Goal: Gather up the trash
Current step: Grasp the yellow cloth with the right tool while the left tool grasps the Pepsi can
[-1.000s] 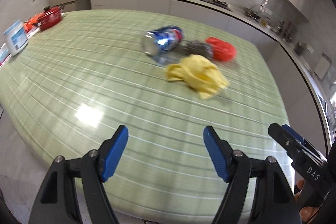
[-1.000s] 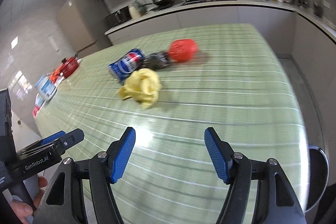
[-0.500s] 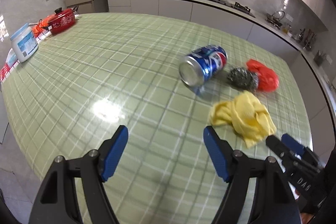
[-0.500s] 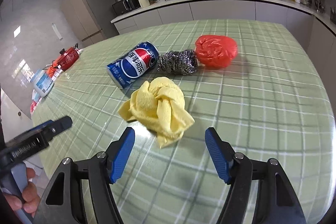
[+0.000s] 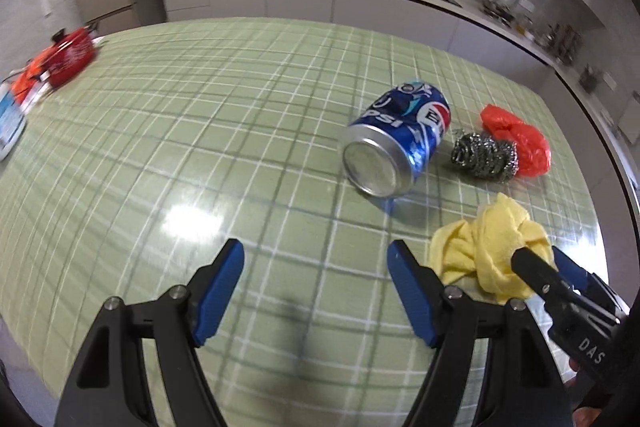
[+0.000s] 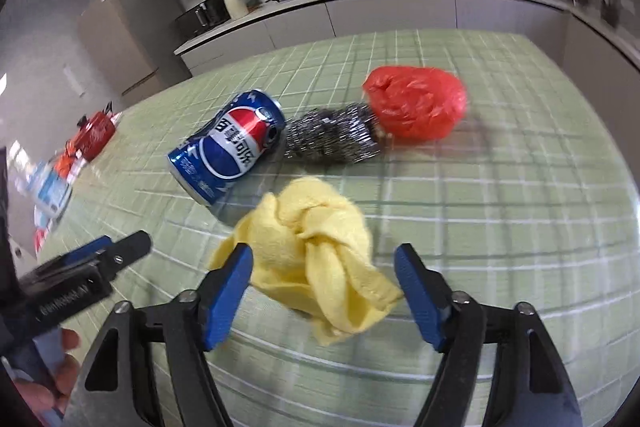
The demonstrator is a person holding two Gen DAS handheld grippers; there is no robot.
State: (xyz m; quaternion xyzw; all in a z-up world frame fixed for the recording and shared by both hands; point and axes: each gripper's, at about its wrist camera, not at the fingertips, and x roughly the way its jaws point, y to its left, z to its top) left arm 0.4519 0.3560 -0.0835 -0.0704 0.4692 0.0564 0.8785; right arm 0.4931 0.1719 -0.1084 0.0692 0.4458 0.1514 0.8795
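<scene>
Both tools have closed in on the trash pile. The right tool (image 6: 323, 285), jaws just widened, now brackets the yellow cloth (image 6: 316, 251) on the worktop (image 6: 500, 195) without pinching; the left tool (image 5: 316, 291) hangs spread, empty, short of the can (image 5: 394, 149).

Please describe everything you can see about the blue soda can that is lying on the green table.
The blue aluminium soda can lies on its side on the green checked tablecloth. Its body carries a red, white and blue round logo with white lettering; the bare silver end faces the left camera. It looks whole, with at most slight dents. One end lies against, or very close to, the silver steel-wool scrubber. The crumpled yellow cloth lies near it, apart. No hand-held gripper touches it.
</scene>
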